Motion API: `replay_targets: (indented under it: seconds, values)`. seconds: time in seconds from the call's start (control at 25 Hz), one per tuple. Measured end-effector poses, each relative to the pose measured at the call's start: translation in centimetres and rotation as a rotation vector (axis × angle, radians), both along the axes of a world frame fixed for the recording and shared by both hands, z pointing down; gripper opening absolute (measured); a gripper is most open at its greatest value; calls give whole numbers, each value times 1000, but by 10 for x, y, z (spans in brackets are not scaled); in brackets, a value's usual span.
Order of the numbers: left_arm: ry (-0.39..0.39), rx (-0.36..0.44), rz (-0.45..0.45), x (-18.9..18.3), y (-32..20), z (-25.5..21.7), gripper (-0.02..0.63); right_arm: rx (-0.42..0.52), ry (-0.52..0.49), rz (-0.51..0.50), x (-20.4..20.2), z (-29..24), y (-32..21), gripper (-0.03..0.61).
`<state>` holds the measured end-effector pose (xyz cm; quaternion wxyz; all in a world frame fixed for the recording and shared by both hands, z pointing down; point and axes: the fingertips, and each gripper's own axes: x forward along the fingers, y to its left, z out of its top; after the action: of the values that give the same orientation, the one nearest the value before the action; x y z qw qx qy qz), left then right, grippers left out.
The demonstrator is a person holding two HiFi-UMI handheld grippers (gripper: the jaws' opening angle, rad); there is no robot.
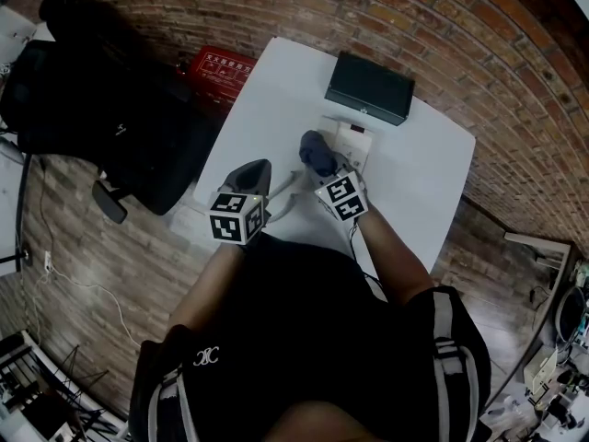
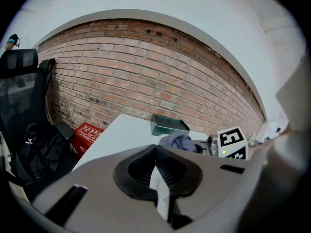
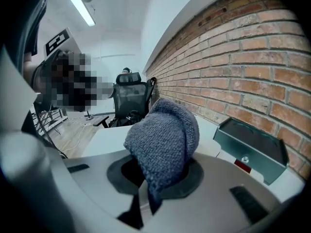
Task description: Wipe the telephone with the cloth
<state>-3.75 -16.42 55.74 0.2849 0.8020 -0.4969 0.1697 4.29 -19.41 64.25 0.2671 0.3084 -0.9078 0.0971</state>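
A white telephone (image 1: 355, 142) sits on the white table (image 1: 423, 187), just in front of a dark box. A blue-grey knitted cloth (image 1: 317, 152) (image 3: 163, 140) (image 2: 179, 142) is bunched in my right gripper (image 1: 323, 166) (image 3: 151, 181), which is shut on it. The cloth hangs at the telephone's left side; I cannot tell whether it touches. My left gripper (image 1: 250, 173) (image 2: 158, 171) hovers over the table's near left part, apart from the telephone. Its jaws stand together with nothing between them.
A dark green metal box (image 1: 368, 88) (image 2: 167, 125) (image 3: 250, 147) stands at the table's far edge by the brick wall. A red case (image 1: 219, 70) (image 2: 87, 135) lies on the floor at the left. A black office chair with dark bags (image 1: 101, 109) stands beside it.
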Motion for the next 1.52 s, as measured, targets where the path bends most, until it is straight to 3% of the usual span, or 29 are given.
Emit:
replay_targets:
  seconds: [1.52]
  values:
    - [31,-17,17,6,-2,3,-5,-46,-30,-56,-8,14,39,37]
